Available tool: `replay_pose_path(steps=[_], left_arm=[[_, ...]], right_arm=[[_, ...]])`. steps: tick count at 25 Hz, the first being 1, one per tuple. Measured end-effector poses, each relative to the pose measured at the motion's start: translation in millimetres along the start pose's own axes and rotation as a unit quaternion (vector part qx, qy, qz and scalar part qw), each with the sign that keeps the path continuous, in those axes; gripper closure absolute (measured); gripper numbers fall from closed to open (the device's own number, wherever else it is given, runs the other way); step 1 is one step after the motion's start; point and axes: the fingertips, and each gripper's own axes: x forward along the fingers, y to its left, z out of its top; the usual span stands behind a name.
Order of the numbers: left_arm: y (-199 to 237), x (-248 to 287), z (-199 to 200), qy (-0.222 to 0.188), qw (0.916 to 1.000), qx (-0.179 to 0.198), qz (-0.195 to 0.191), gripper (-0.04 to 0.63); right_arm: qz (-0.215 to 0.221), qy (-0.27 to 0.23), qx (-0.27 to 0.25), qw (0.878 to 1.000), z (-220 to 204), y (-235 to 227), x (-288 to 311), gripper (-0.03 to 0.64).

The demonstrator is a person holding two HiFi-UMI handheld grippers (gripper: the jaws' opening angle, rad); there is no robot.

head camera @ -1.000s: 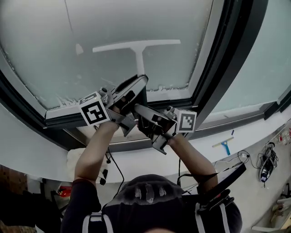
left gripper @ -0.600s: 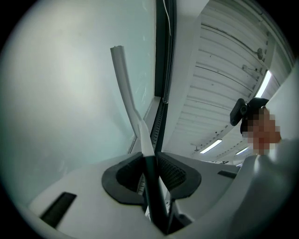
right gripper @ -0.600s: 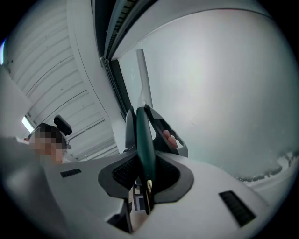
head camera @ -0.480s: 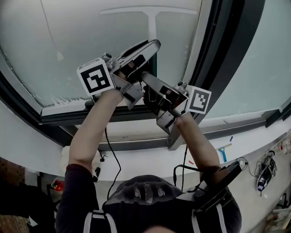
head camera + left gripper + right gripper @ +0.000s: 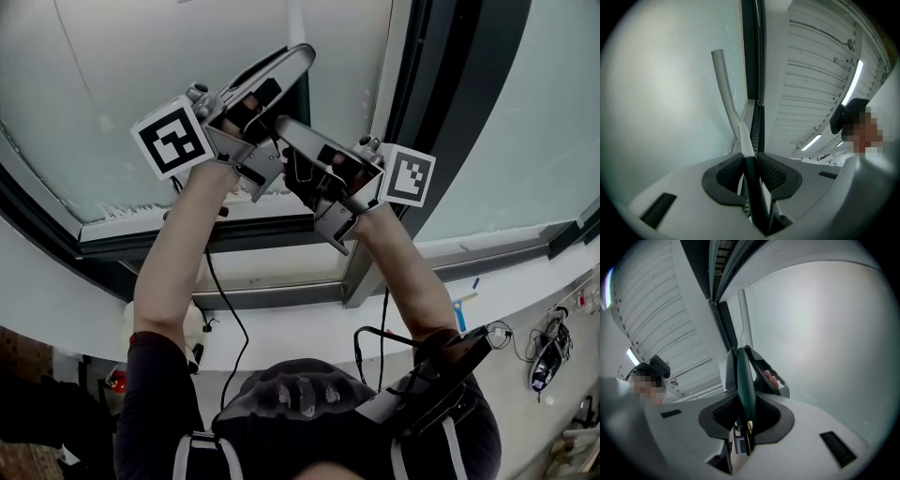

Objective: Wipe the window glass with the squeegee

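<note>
The glass [image 5: 122, 94] shows as an even, hazy grey over nearly the whole pane. No sharp line between wiped and unwiped parts can be made out, so the share already done cannot be told. A ragged white residue [image 5: 127, 208] lies along the pane's lower edge, above the dark frame [image 5: 187, 239], and that strip is judged not yet cleared. The squeegee [image 5: 723, 79] is held up before the glass near the pane's right edge. Its white shaft runs past the top of the head view, so the blade is taken to be high on the pane; contact with the glass cannot be confirmed. The dark green handle [image 5: 743, 376] is clamped by both tools: the left gripper [image 5: 751, 166] is closed on it further up, and the right gripper [image 5: 744, 411] is closed on its end. A stroke is judged to be under way, with further passes needed.
</note>
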Motion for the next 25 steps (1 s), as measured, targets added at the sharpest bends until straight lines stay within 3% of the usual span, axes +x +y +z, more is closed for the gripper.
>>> replay_pose_path(steps=[25], left_arm=[[6.0, 4.7, -9.4, 0.022, 0.9992, -0.030, -0.013, 0.491]], right_arm=[[0.015, -0.013, 0.017, 1.000, 1.0, -5.1, -3.7, 0.543]])
